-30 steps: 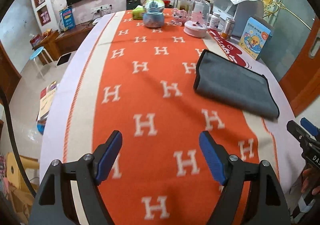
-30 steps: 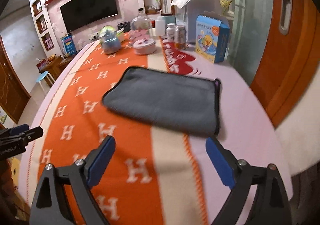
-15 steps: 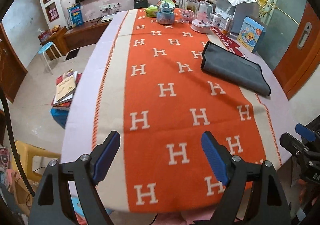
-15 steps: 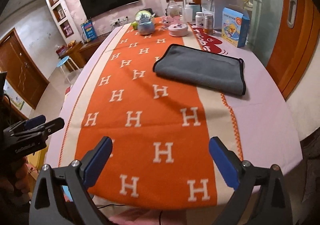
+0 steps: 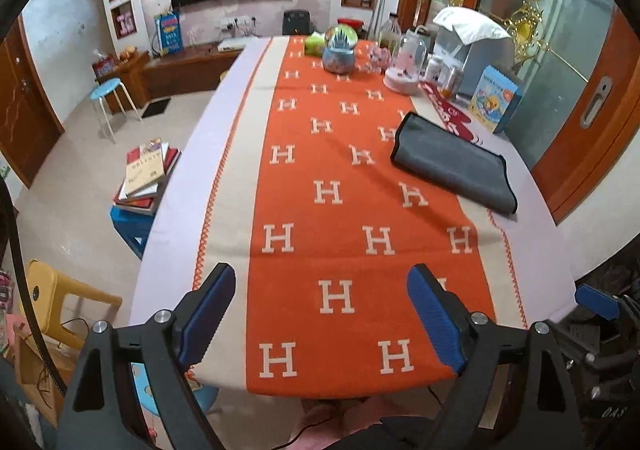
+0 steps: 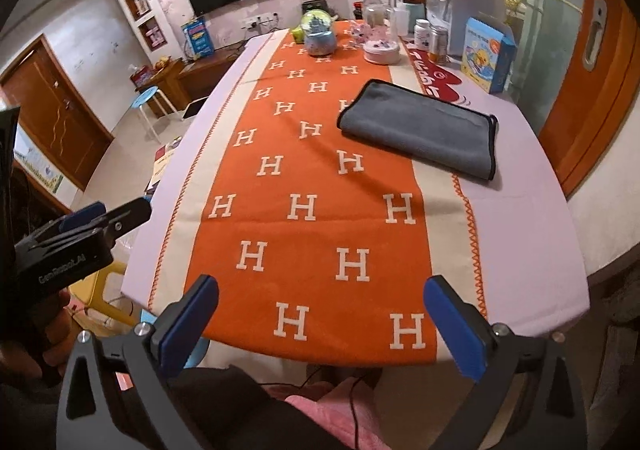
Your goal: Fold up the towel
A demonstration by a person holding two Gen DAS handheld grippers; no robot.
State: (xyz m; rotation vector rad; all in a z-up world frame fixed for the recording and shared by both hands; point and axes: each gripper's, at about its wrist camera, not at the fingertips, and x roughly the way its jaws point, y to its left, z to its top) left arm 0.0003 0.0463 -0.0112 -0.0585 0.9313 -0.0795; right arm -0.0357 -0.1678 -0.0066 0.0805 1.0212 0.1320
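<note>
L gripper (image 5: 320, 322) fingers wide apart, held nothing | R gripper (image 6: 320, 326) same, wide apart, held nothing | grey towel (image 6: 420, 128) lay folded on bench (image 6: 520, 234), far from both

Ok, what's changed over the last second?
Both claws, left and right, pulled back from the towel to the table's near edge, open and empty. The folded grey towel stayed put on the tablecloth.

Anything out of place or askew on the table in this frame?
Nothing spilled or damaged. The grey towel lies folded but skewed to the H-patterned cloth, straddling its right border. Both grippers, left and right, are open, off the near edge.
</note>
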